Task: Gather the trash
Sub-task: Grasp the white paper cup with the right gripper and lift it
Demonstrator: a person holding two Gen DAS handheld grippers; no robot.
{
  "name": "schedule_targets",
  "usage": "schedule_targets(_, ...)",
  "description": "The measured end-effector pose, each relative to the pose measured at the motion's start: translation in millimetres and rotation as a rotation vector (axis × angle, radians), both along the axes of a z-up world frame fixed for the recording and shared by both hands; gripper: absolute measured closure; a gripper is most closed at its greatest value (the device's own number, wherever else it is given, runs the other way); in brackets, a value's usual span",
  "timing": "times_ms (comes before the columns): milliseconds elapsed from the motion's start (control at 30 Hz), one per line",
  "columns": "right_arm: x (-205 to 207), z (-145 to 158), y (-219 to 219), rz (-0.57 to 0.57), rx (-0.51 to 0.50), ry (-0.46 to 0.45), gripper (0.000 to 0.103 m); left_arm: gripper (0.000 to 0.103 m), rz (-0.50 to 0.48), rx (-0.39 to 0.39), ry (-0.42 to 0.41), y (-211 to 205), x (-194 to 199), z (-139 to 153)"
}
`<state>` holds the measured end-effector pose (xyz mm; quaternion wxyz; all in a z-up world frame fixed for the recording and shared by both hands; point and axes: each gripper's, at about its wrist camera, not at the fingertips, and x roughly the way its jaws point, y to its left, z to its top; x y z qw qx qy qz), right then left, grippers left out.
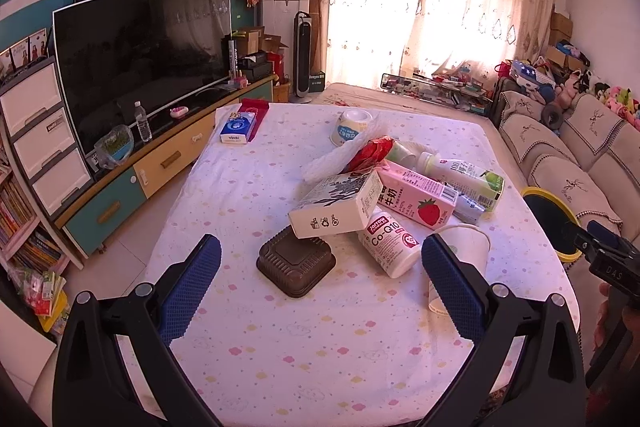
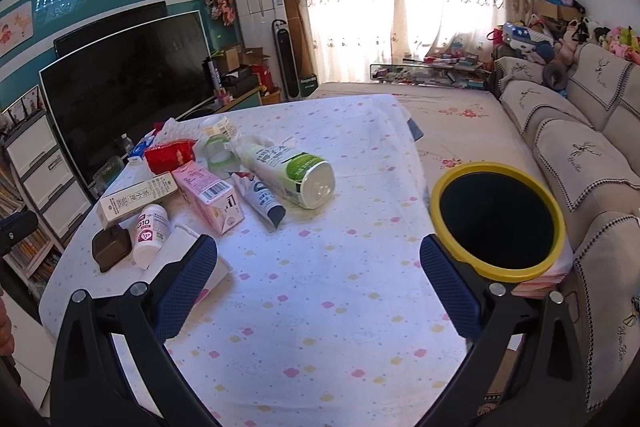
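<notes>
Grippers wide, nothing held: left gripper [image 1: 320, 279] hovers w/ jaws spread over the near table edge, a brown tray [image 1: 297, 263] lying upside down btwn its fingers' line of sight; right gripper [image 2: 318, 283] likewise spread and empty, over bare cloth.

Just beyond the left fingers, trash sits in a loose heap on the table [image 1: 248, 367]: white box [image 1: 336, 205] tilted w/ one end on the tray, Co-Q10 bottle [image 1: 390, 245] on its side beside it, paper cup [image 1: 466, 249] tipped over next to the right-hand finger. Further out, pink carton [image 1: 416, 197], green-label bottle [image 1: 464, 179], red wrapper [image 1: 374, 149] and white towel [image 1: 340, 157], all touching or overlapping. Yogurt tub [image 1: 351, 127] stands apart behind; tissue pack [image 1: 238, 127] at the far left corner.

Bin [image 2: 498, 223], yellow-rimmed w/ dark inside, stands at the table's right edge, just off the right gripper's outer finger; no trash seen in it.

Step, by the look of it: the start, picking a first item. Next move likely calls for lowering the left gripper on the tray or Co-Q10 bottle, closing, then carrying across to the bin. Box resting on the tray may slip when it's lifted.
</notes>
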<state>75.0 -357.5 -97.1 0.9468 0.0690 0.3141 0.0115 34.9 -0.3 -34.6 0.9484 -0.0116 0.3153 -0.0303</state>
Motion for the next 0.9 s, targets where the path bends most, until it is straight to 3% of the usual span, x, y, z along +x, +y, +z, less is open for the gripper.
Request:
schedule_targets(267,4.6,-3.3,54.1,0.199,0.015,-0.001,0.006,0.004,0.020,-0.009,0.007,10.4,15.5,-8.3)
schedule_targets(433,3.1,-11.6,93.2,0.319,-0.063,0.021,0.006,0.004,0.022,-0.002,-0.006,12.5,16.8,-8.9)
schedule_targets(667,8.6,-39.0,115.8,0.318,-0.139,0.092,0.006,0.004,0.021,0.004,0.009,13.6,18.7,-15.7)
schedule_targets(800,15.6,-51.3,111.2,0.297,-0.131,0.147,0.006,0.004,0.022,0.002,0.014,13.8,20.7,-17.7)
schedule_targets(833,16.7,-53.0,109.7,0.295,-0.129,0.157,0.007,0.004,0.021,0.003,0.016,13.7,21.6,-18.4)
schedule_targets(900,16.6,-54.8,107.5,0.302,-0.114,0.166,0.025,0.004,0.019,0.003,0.020,13.1,22.7,-20.0)
